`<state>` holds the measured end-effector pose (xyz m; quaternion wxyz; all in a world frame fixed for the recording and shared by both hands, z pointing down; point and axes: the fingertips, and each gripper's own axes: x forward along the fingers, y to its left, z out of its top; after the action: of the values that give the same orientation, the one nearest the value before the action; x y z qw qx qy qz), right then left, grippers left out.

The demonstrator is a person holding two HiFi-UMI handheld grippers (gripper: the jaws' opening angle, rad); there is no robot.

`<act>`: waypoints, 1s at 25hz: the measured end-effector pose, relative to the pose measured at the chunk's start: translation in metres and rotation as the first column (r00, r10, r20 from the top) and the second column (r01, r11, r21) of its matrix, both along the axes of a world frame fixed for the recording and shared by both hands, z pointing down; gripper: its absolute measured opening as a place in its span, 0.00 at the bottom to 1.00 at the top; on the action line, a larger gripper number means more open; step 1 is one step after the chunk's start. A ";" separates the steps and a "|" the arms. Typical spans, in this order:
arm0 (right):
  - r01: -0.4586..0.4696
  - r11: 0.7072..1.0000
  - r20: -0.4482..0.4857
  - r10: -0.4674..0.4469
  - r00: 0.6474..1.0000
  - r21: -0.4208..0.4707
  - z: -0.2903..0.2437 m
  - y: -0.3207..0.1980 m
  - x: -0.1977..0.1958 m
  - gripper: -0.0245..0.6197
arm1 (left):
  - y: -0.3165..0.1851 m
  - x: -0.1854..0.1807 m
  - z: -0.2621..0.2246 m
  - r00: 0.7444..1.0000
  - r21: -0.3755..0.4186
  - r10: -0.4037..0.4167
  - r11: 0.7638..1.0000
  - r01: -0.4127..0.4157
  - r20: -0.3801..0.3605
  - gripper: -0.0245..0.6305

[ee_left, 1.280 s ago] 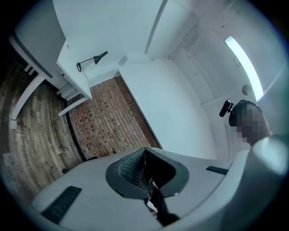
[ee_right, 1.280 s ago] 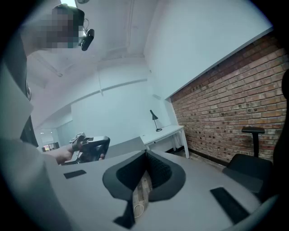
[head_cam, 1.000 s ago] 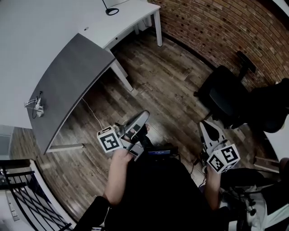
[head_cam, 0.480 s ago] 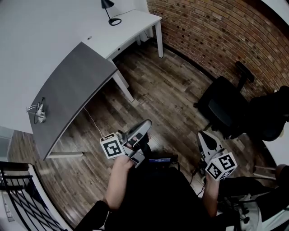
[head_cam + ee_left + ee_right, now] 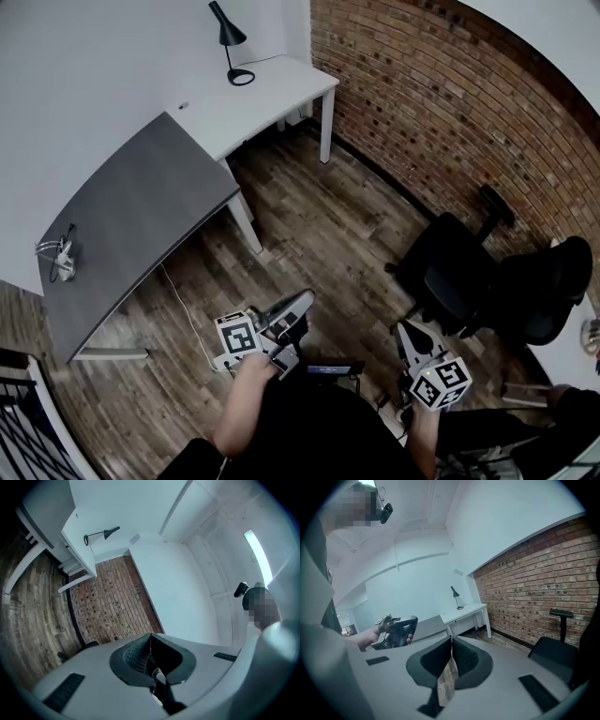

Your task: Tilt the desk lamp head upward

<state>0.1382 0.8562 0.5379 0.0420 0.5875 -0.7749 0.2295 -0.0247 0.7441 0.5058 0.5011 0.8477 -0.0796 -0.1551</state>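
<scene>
We see one slim black desk lamp (image 5: 230, 37), with a cone-shaped head, a thin stem and a ring-shaped base. It stands at the far end of a smooth white desk (image 5: 281, 103), in the corner where a plain white wall meets a rough red brick wall (image 5: 450, 112). A second desk with a matte grey curved top (image 5: 141, 206) adjoins the white one, so we count two desks. Both stand on a dark, grained wood-plank floor (image 5: 328, 225). Two black padded office chairs (image 5: 448, 272) sit side by side near the brick wall. We hold two light grey plastic grippers low over the floor, well apart from the lamp. The left gripper (image 5: 302, 300) has its ribbed black pads pressed together with nothing between them. The right gripper (image 5: 404, 330) likewise has its jaws closed on nothing. Each carries one cube with black-and-white square markers (image 5: 237, 339), two cubes in all.
</scene>
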 end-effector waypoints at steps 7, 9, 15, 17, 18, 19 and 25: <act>0.033 0.999 -0.048 -0.033 0.998 0.008 -0.024 -0.091 -0.020 0.06 | -0.087 -0.017 -0.008 0.997 0.001 -0.040 0.999 0.040 -0.064 0.06; 0.049 0.999 -0.059 -0.048 0.997 0.012 -0.028 -0.115 -0.032 0.06 | -0.108 -0.029 -0.008 0.995 -0.005 -0.057 0.998 0.057 -0.081 0.06; 0.071 0.997 -0.062 -0.070 0.996 0.020 -0.040 -0.167 -0.060 0.06 | -0.153 -0.060 -0.001 0.992 -0.028 -0.082 0.996 0.080 -0.100 0.06; 0.057 0.998 -0.047 -0.056 0.997 0.018 -0.042 -0.177 -0.065 0.06 | -0.164 -0.066 -0.001 0.991 -0.030 -0.075 0.997 0.072 -0.113 0.06; 0.046 0.999 -0.040 -0.045 0.998 0.015 -0.042 -0.181 -0.066 0.06 | -0.169 -0.068 -0.003 0.990 -0.030 -0.069 0.997 0.066 -0.125 0.06; 0.035 0.999 -0.035 -0.034 0.999 0.010 -0.042 -0.184 -0.067 0.06 | -0.173 -0.071 -0.004 0.988 -0.029 -0.064 0.998 0.061 -0.137 0.06; -0.009 1.000 -0.011 0.009 1.000 -0.023 -0.039 -0.186 -0.063 0.06 | -0.193 -0.069 0.001 0.985 -0.058 -0.067 0.997 0.058 -0.162 0.06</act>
<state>0.0749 0.6697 0.4993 0.0519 0.5917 -0.7693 0.2355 -0.0938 0.5511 0.5070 0.5232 0.8156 -0.0687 -0.2376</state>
